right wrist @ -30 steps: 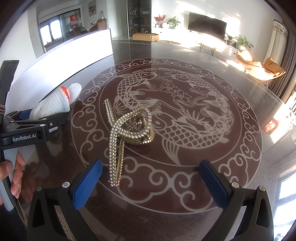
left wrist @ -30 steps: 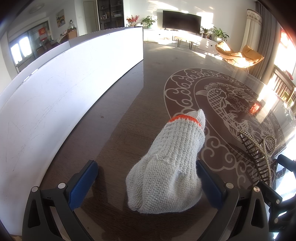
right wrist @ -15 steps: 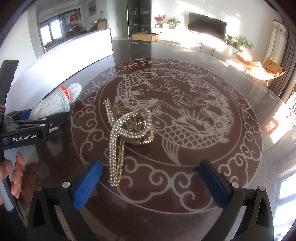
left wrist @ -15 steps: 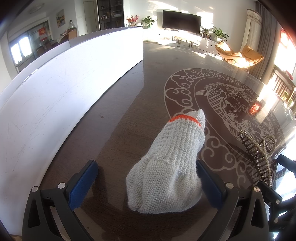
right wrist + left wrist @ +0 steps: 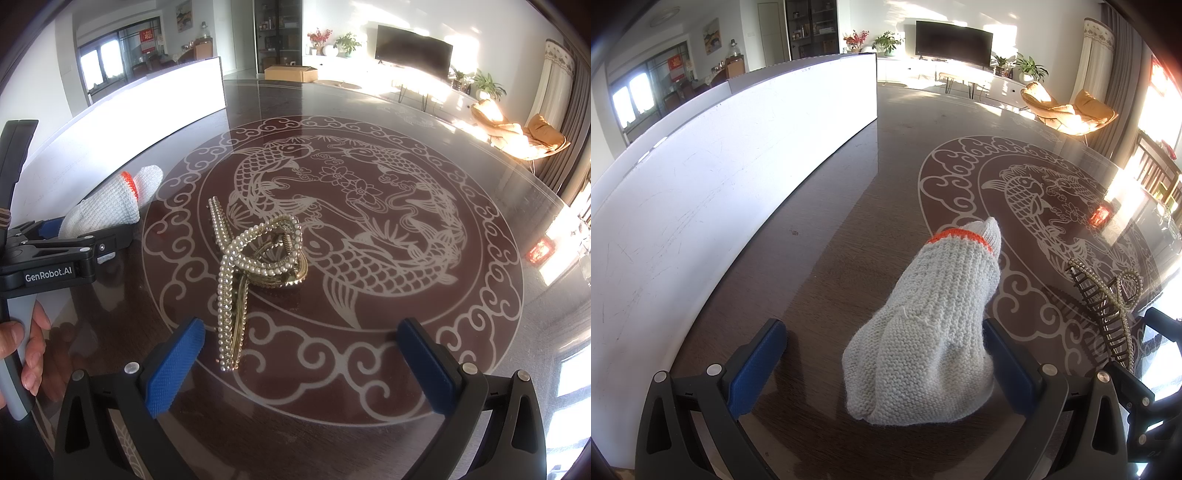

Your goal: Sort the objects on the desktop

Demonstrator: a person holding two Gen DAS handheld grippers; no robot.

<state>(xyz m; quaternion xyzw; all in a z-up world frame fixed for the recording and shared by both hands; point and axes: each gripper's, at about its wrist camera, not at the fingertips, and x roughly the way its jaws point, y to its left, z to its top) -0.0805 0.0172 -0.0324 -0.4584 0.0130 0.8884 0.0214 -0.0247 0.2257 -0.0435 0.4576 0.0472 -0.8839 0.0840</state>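
Note:
A grey knitted glove [image 5: 934,325] with an orange band lies on the dark table, its fingers end between my left gripper's [image 5: 886,365] open jaws, against the right pad. The glove also shows in the right wrist view [image 5: 110,203] at the left. A pearl-studded gold hair claw [image 5: 251,266] lies on the fish-patterned tabletop just ahead of my right gripper [image 5: 306,358], which is open and empty. The claw's near tip lies beside the left pad [image 5: 173,365]. The claw also shows in the left wrist view [image 5: 1108,306] at the right.
A long white board [image 5: 713,192] stands upright along the table's left side. The left gripper's body and the hand holding it [image 5: 33,332] are at the left of the right wrist view. A small red reflection [image 5: 539,251] glows near the table's right edge.

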